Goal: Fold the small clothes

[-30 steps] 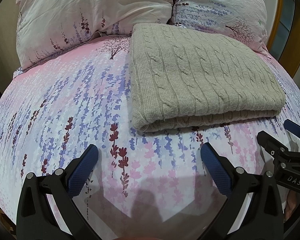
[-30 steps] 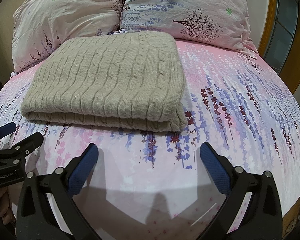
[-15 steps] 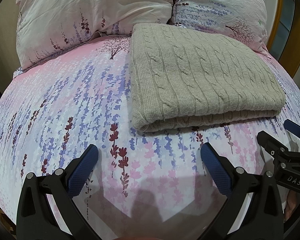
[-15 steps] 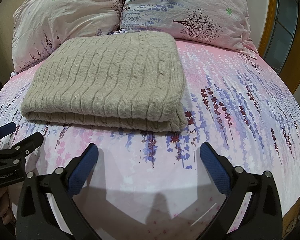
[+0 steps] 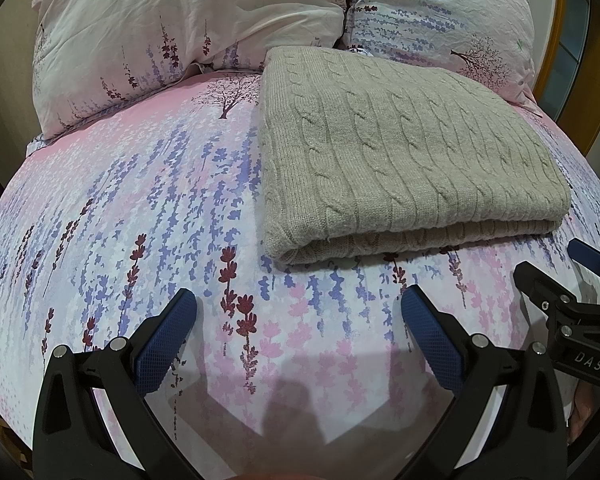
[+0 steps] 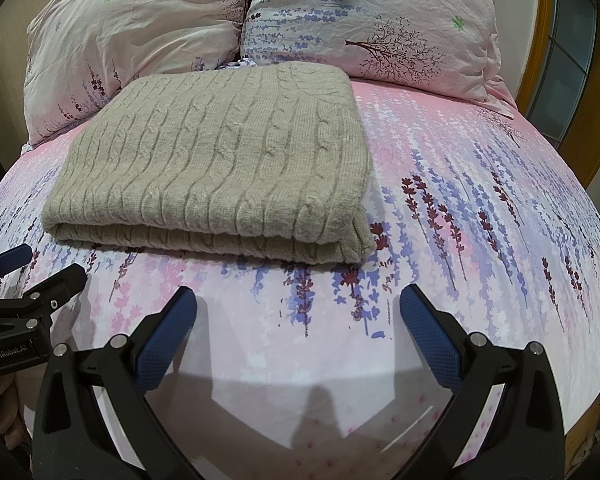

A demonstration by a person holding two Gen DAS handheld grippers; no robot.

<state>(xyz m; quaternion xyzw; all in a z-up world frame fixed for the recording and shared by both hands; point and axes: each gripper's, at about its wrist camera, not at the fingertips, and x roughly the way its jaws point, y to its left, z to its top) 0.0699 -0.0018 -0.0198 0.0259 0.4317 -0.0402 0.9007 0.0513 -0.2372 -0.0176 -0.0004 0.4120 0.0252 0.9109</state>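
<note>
I see the folded knit sweater (image 5: 404,160) lying on the bed (image 5: 140,220) ahead of both tools, its long axis running across my view. It sits ahead-right of my left gripper (image 5: 300,312) and ahead-left of my right gripper (image 6: 298,308) (both spread wide, holding nothing), so I judge neither clearly nearer.

Both views are evenly and fairly brightly lit, sharp through the middle. Light falls from behind the cameras: each gripper throws a soft grey shadow onto the near edge of the bedsheet (image 5: 120,220). Fisheye distortion bulges the bed and darkens the corners into a black vignette. No glare; slight softness toward the rims.
</note>
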